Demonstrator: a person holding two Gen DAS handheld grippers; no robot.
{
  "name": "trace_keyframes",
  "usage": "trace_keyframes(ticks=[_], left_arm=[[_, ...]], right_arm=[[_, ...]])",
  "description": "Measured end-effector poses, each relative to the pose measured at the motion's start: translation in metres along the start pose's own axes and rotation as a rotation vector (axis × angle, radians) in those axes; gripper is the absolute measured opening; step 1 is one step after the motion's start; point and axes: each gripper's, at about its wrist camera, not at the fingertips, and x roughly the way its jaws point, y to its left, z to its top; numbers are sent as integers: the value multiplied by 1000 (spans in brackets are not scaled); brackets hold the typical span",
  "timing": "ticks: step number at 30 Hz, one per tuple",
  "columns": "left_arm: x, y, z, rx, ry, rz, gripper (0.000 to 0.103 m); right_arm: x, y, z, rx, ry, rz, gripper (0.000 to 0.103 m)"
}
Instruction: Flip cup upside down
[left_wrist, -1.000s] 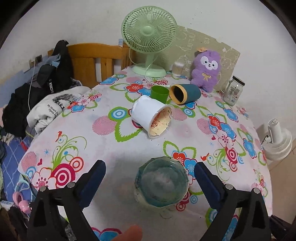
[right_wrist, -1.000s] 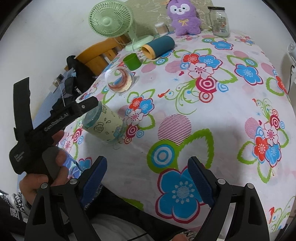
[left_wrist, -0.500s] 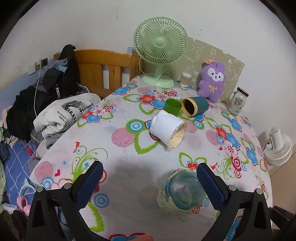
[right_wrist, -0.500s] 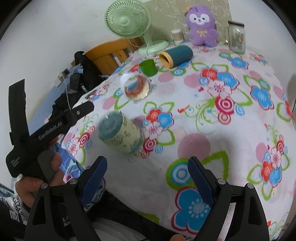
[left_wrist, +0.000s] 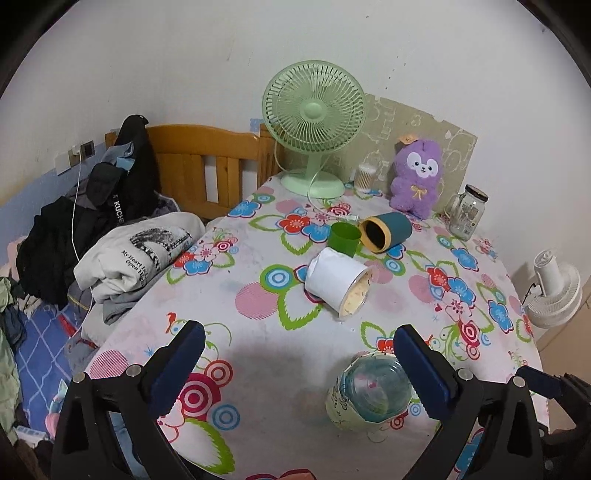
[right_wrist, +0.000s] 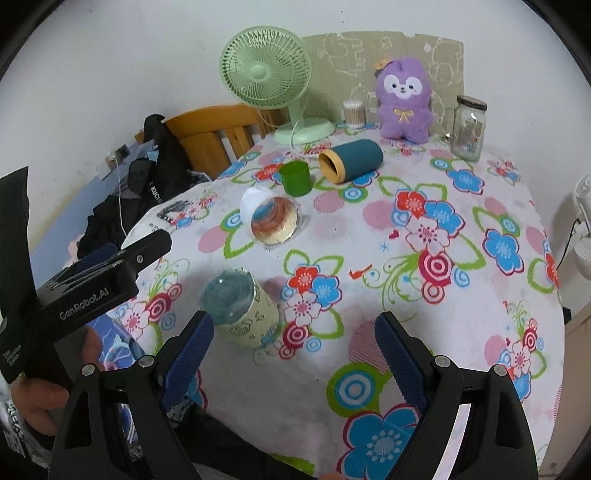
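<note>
Four cups: on the floral tablecloth (right_wrist: 424, 295), plus one glass jar at the far edge.
Task cup: pale yellow cup (right_wrist: 243, 314) with small cartoon drawings, standing base-up near the table's front edge; its glass-like blue-tinted bottom faces upward.
Task cup, left wrist view: same cup (left_wrist: 369, 391) sits low right, just inside the right finger pad, partly behind it; no pad visibly touches it.
Task cup, right wrist view: it stands just beyond the left finger pad, outside the gap between the pads, apart from both.
Left gripper (left_wrist: 295, 369): jaws spread wide, nothing held.
Right gripper (right_wrist: 293, 354): jaws spread wide, nothing held; only tablecloth between the pads.
White cup (left_wrist: 338, 282): lying on its side mid-table, mouth toward the cameras; inner wall shows an orange-brown tint, contents cannot be told.
Green cup (left_wrist: 344, 239): upright, mouth up, just behind the white cup; interior not visible.
Teal cup (left_wrist: 386, 232): on its side with a yellow rim, just right of the green cup; interior dark, looks empty.
Glass jar (left_wrist: 466, 211): upright with a dark lid, far right edge; contents unclear.
Small container (left_wrist: 365, 176): upright between the green desk fan (left_wrist: 314, 114) and the purple plush toy (left_wrist: 415, 175); appears to hold cotton swabs.
Left gripper, seen from the right wrist: black body at the left, hand (right_wrist: 40, 398) on its grip.
</note>
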Motion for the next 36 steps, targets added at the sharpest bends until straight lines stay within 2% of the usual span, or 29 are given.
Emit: trace_keyframes(ticks=[36], left_arm=[[-46, 11, 42, 13, -163, -56, 103]], right_arm=[[-43, 46, 42, -76, -195, -70, 91]])
